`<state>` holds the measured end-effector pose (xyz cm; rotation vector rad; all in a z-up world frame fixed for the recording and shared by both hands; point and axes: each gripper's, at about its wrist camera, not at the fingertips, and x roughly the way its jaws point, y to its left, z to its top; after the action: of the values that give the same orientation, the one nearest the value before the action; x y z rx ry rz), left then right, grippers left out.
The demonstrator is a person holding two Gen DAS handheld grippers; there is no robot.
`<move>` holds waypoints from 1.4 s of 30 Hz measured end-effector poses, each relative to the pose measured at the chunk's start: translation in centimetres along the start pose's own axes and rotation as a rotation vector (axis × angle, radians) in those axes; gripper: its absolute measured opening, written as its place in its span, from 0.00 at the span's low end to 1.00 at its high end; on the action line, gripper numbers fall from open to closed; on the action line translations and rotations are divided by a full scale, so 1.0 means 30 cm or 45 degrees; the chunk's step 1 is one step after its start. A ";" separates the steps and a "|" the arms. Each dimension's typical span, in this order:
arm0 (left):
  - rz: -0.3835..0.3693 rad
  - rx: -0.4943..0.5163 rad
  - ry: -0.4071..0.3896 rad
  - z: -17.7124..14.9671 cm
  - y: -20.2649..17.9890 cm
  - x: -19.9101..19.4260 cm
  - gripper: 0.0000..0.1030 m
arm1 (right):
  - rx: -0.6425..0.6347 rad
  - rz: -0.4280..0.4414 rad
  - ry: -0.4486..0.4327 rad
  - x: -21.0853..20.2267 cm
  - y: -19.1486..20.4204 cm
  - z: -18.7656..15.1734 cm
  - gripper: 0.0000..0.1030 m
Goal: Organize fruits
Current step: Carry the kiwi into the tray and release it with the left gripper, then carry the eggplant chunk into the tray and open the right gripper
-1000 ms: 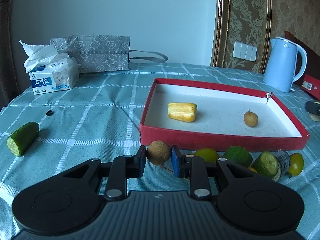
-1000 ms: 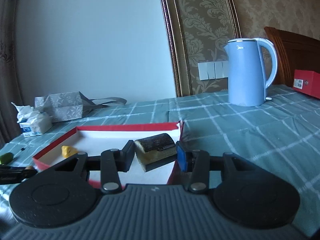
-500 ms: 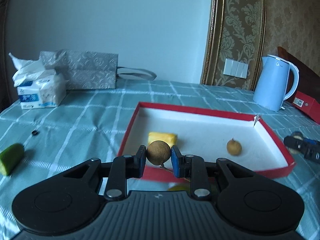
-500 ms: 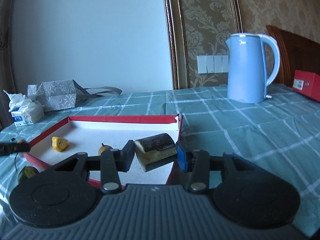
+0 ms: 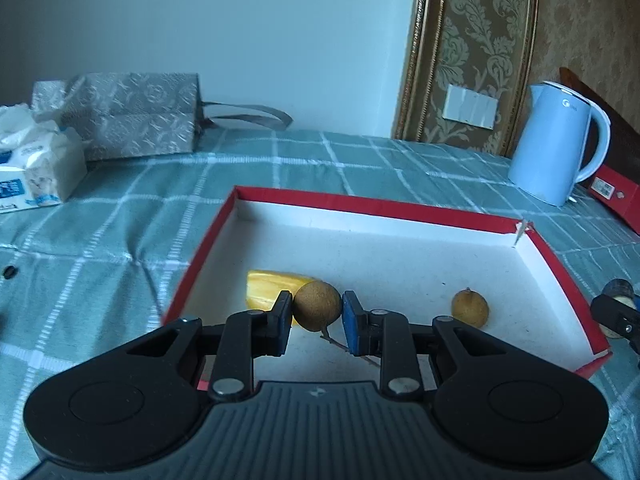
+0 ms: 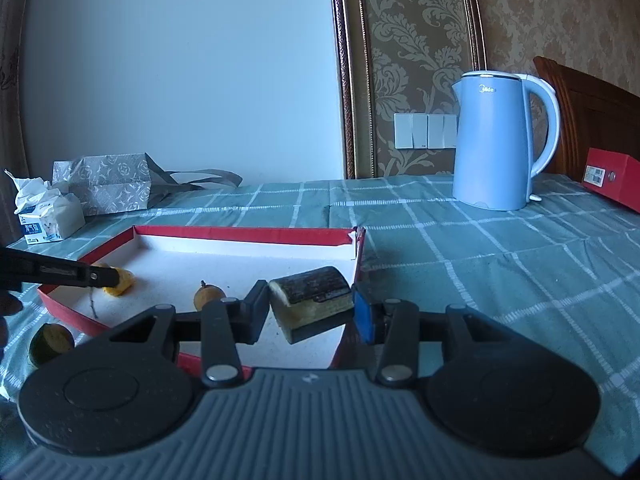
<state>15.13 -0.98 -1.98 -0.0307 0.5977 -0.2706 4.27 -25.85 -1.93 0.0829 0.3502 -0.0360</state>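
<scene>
My left gripper [image 5: 317,314] is shut on a round brown longan [image 5: 317,307] with a thin stem, held above the front of the red box lid [image 5: 360,202]. Inside the lid lie a yellow fruit piece [image 5: 266,290] and a second longan [image 5: 470,308]. My right gripper [image 6: 311,308] is shut on a dark-skinned, pale-fleshed fruit chunk [image 6: 312,300], held over the lid's [image 6: 240,233] right corner. The left gripper's fingers [image 6: 72,274] show in the right wrist view over the yellow piece [image 6: 122,282]. The second longan [image 6: 208,297] lies just left of my right gripper.
A blue kettle [image 5: 558,146] and a red box [image 5: 616,196] stand at the right. A tissue pack [image 5: 34,172] and a patterned paper bag [image 5: 132,114] stand at the back left. A green-yellow fruit [image 6: 50,342] lies on the checked tablecloth outside the lid.
My left gripper has lifted the longan off the cloth and moved forward over the lid. My right gripper has moved closer to the lid's right corner with its chunk.
</scene>
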 end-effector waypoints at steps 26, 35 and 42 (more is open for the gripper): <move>0.243 0.047 -0.210 -0.028 -0.023 -0.101 0.66 | 0.000 -0.019 0.021 0.009 0.000 -0.002 0.41; 0.320 -0.036 -0.243 -0.074 0.051 -0.198 0.73 | 0.012 -0.019 0.007 -0.003 -0.002 -0.003 0.41; 0.337 -0.199 -0.153 -0.121 0.174 -0.232 0.74 | -0.001 -0.009 0.009 -0.001 0.010 -0.001 0.41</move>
<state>8.85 6.06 -1.69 -0.1169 0.4957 0.0354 4.26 -25.56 -1.92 0.0811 0.3578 -0.0427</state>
